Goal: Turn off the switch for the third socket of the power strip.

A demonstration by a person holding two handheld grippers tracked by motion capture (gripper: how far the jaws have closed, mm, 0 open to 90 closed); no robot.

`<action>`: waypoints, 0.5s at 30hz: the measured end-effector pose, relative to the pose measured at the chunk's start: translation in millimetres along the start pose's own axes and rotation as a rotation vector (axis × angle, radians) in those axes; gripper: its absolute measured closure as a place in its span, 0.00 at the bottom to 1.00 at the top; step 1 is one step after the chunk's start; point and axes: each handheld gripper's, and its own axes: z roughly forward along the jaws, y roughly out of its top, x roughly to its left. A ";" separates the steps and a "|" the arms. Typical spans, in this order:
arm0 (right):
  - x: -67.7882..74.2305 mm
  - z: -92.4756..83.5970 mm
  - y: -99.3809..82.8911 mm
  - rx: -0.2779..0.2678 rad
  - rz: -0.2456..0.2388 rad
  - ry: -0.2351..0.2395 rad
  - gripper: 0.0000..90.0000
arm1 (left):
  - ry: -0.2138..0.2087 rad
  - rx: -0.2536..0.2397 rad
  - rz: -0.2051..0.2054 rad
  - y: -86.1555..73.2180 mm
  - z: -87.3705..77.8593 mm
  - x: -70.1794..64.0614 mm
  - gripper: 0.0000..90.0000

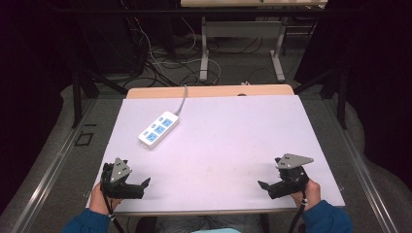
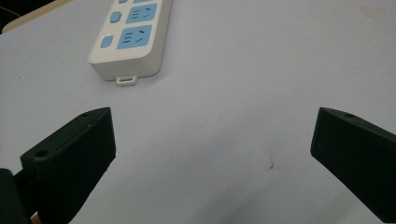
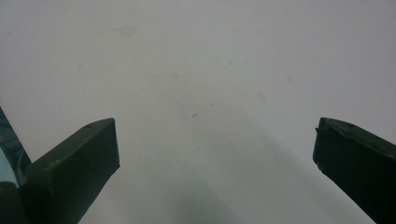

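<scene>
We see the power strip (image 1: 158, 129) lying flat on the far left of the white table (image 1: 228, 145), its grey cord (image 1: 181, 101) running off the far edge. Our left gripper (image 1: 141, 187) and right gripper (image 1: 265, 187) rest near, jaws spread wide, empty; nothing lies between.

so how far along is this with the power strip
Barely begun. Nothing looks done: the power strip lies untouched on the table, its cable running off the far edge. In hand: nothing; the left gripper and right gripper are both open near the near edge, left one facing the strip. Reaching and handling it are all left.
</scene>
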 end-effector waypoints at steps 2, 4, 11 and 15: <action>0.3 0.0 0.0 -0.001 0.004 0.002 0.00 | 0.000 -0.001 -0.006 -0.2 0.0 0.5 0.00; 0.0 0.0 0.0 -0.001 -0.004 0.003 0.00 | 0.000 0.001 -0.006 -0.1 -0.4 0.7 0.00; 0.6 -0.6 -0.2 0.001 0.006 0.002 0.00 | 0.008 0.005 0.002 1.4 -1.8 1.8 0.00; 0.0 -1.2 0.0 0.006 0.011 0.003 0.00 | 0.009 0.014 0.001 2.6 -3.0 3.1 0.00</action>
